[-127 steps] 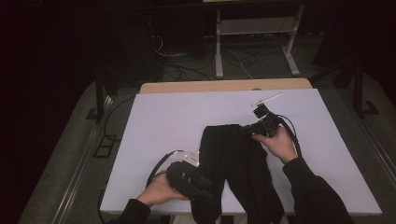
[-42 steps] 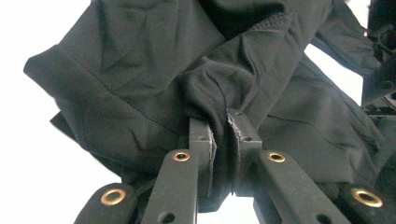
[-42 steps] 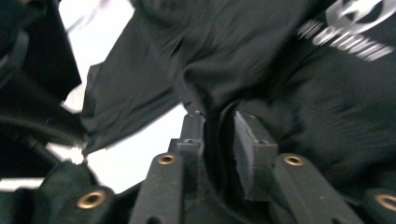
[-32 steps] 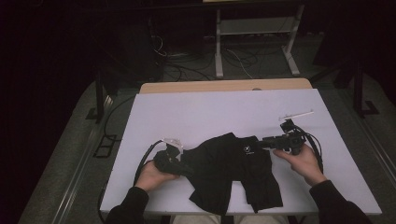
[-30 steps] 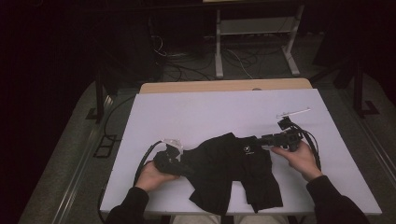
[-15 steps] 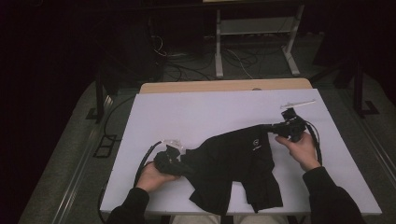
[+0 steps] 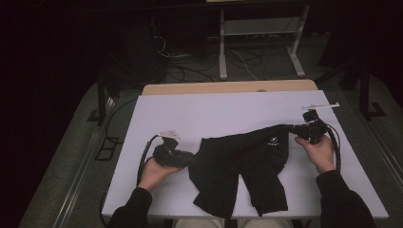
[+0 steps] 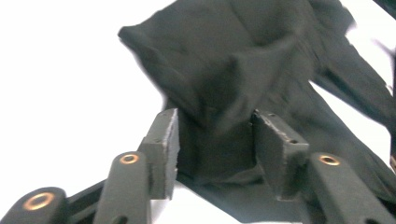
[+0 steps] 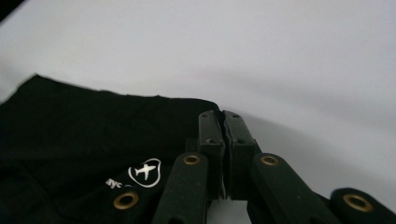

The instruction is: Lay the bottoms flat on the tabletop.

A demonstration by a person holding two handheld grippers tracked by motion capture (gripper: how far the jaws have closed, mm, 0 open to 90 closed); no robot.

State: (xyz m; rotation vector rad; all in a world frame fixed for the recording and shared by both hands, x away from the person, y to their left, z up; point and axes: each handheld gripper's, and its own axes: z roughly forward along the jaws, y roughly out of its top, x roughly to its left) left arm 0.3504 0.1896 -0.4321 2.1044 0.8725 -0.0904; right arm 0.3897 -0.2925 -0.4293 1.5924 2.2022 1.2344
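step in hand looks like spreading the black fabric shorts with a small white plane logo (image 7: 247, 161) flat across the white tabletop (image 7: 228, 109). right gripper (image 7: 304, 129), at right of the high view, has its jaws pressed together on the waistband corner, cloth drawn taut toward it. left gripper (image 8: 215, 140), at lower left of the high view, has jaws that have just been opening, now about half apart with a bunched fold between them, pads not pressing on it. to do it well i'd keep the right pinch firm and low, regrip the left corner cleanly, then pull the two apart evenly so wrinkles go. shorts sit centre to lower centre of the high view, matte, soft, creased, legs trailing to the near edge, logo near the right end (image 9: 145, 171).
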